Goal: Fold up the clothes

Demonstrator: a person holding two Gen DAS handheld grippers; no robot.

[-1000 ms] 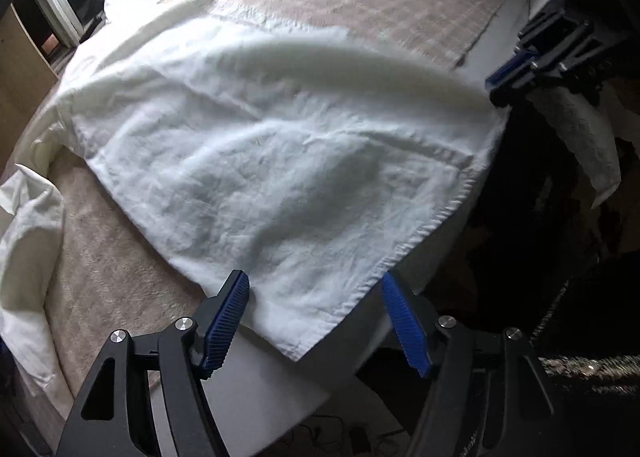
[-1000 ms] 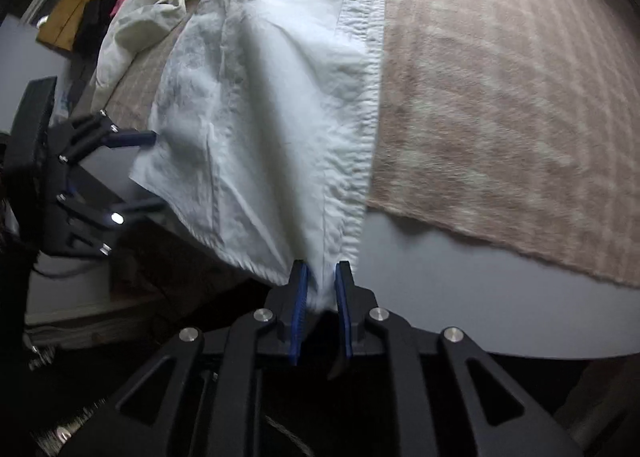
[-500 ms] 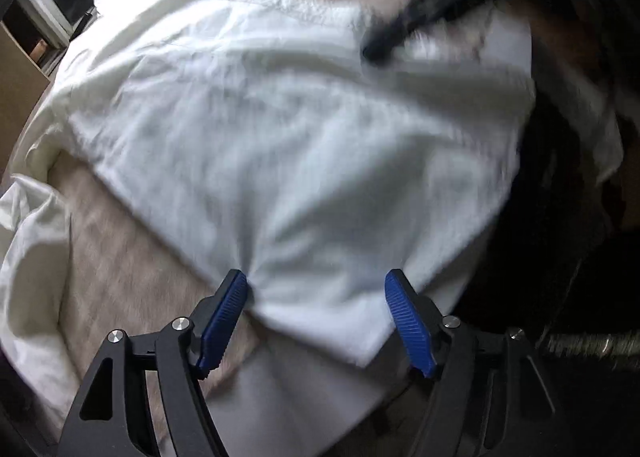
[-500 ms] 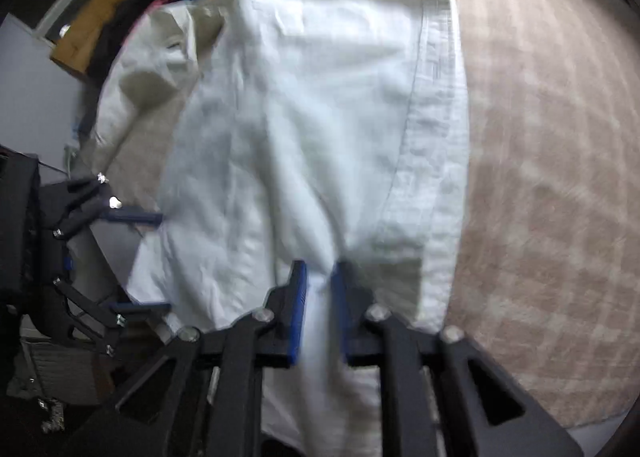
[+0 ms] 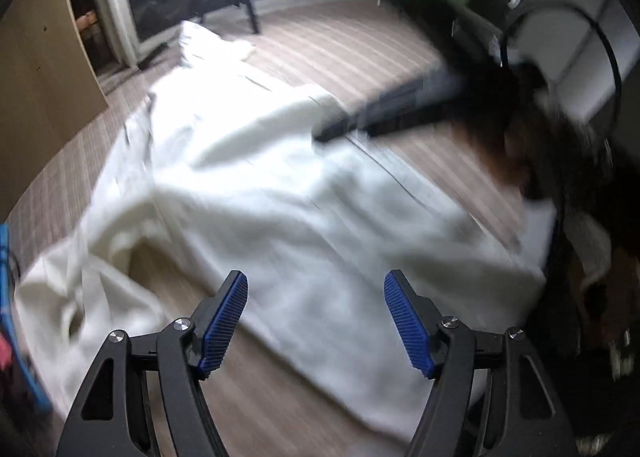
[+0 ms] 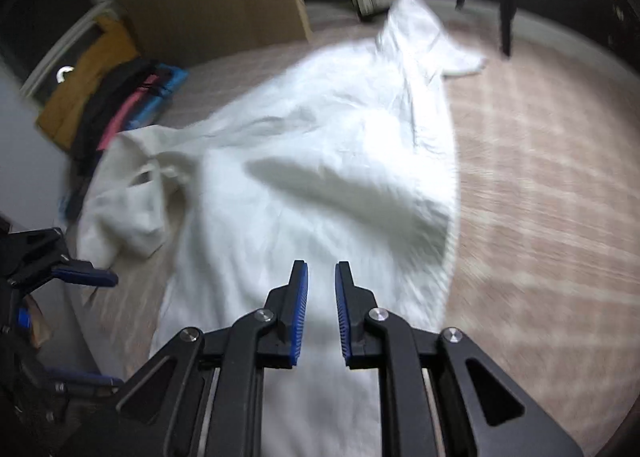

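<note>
The white garment lies spread and rumpled across the checked cloth covering the desk, its near hem reaching the edge; it looks light, limp and quick to crease, so I judge a hem corner or the firmer stitched band along its side to be the best place to take hold. The right hand-held gripper tilts steeply down with its 2 blue pads nearly together, fabric running between them, apparently pinched. The left hand-held gripper, tilted likewise, hangs spread wide above the near edge, gripping nothing.
</note>
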